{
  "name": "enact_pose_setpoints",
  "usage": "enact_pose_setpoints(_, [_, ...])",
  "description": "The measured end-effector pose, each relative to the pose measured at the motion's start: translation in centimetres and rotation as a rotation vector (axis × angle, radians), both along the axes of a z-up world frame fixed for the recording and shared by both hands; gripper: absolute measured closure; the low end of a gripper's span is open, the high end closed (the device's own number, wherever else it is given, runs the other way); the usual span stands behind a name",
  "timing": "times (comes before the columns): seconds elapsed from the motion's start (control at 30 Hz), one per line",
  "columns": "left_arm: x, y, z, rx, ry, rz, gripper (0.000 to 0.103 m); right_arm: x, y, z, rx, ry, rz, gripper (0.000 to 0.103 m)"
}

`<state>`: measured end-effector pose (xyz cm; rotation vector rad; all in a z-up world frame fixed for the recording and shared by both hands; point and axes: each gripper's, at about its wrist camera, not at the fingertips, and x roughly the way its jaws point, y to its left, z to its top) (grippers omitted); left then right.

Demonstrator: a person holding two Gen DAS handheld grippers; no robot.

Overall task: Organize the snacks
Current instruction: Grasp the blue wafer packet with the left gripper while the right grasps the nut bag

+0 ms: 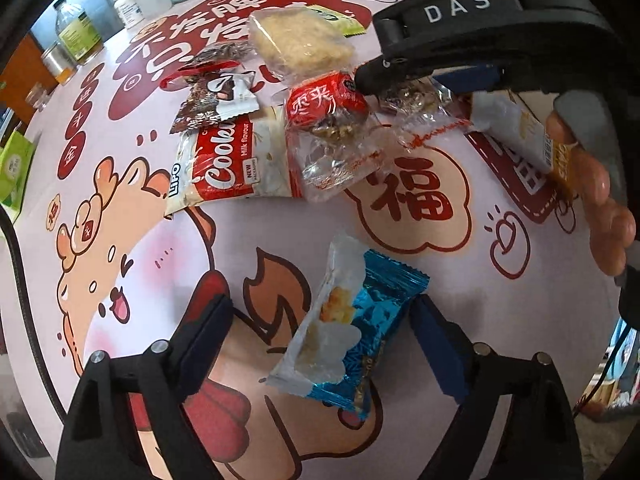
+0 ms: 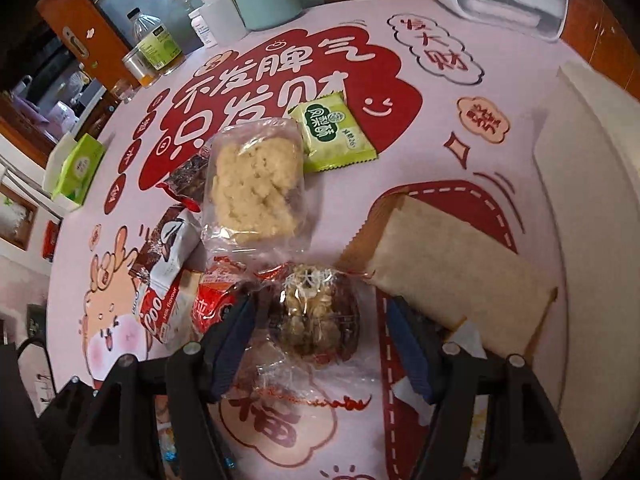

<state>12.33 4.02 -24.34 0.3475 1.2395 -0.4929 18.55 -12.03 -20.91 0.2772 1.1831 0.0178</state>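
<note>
Along the left of the printed surface point(image 1: 460, 184), the left gripper point(image 1: 320, 336) is hovering low over a blue snack packet point(image 1: 360, 320), its fingers point(image 1: 204, 332) standing apart on either side with the wrapper between them; they seem not to be pressing on it yet. That packet is lying flat and alone near the front edge, well apart from the main heap, its blue foil crinkled and a white panel showing a pale biscuit picture. Further back sits the heap itself: a red-and-white cookie bag point(image 1: 236, 160), a brown-and-white bar point(image 1: 224, 96), a red-topped clear pouch point(image 1: 328, 116) and a pale crumbly cake in clear film point(image 2: 256, 184), overlapping one another, with a green packet point(image 2: 332, 136) just behind. Moving right, the right gripper point(image 2: 316, 328) is straddling a clear-wrapped walnut sweet point(image 2: 316, 312); its fingers point(image 2: 236, 332) are apart, one touching or nearly touching the crinkled film, though whether it is truly gripped I cannot tell. Beside it a tan flat packet point(image 2: 448, 268) is lying at an angle. Both hands appear to be at the picking stage, so the next move is calling for closing gently on thin, slippery wrappers and lifting without dragging neighbours
</note>
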Motion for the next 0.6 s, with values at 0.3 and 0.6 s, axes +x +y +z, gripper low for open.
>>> enact_pose_setpoints(0.3, [0.1, 0.5, 1.0, -0.026, -0.013, 0.061, 0.073, 0.2, 0.8, -0.1, 0.056, -0.009, 0.058, 0.056])
enact_pose_setpoints(0.6, [-0.3, 2.2, 3.3, -0.033, -0.046, 0.150, 0.077, -2.2, 1.0, 1.4, 0.072, -0.039, 0.055, 0.056])
